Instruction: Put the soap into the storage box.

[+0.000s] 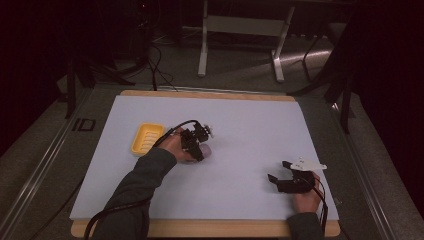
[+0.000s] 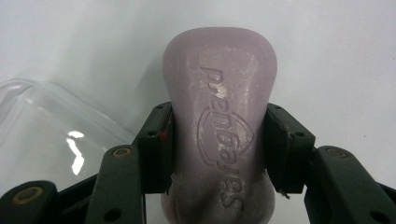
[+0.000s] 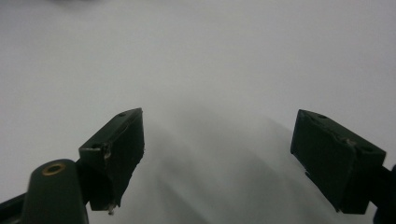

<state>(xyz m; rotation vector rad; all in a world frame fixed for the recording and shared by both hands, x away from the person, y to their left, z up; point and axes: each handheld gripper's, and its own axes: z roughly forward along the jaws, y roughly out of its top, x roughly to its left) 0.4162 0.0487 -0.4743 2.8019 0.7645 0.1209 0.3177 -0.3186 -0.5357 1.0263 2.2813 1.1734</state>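
Note:
A pale lilac soap bar (image 2: 219, 93) with embossed lettering sits between the pads of my left gripper (image 2: 217, 140), which is shut on its sides. In the high view that gripper (image 1: 199, 145) is held by a hand just right of a yellow ribbed soap dish (image 1: 146, 138), with the soap bar (image 1: 205, 150) low over the white mat. My right gripper (image 1: 277, 170) rests at the lower right of the mat, jaws wide open. Its own view shows the right gripper (image 3: 219, 144) with nothing between the pads (image 3: 116, 149).
A white mat (image 1: 250, 130) covers the wooden table. A clear glossy plastic piece (image 2: 51, 135) lies close to the left of the soap in the left gripper view. Beyond the far edge stand table legs (image 1: 202, 45) and cables on the dark floor.

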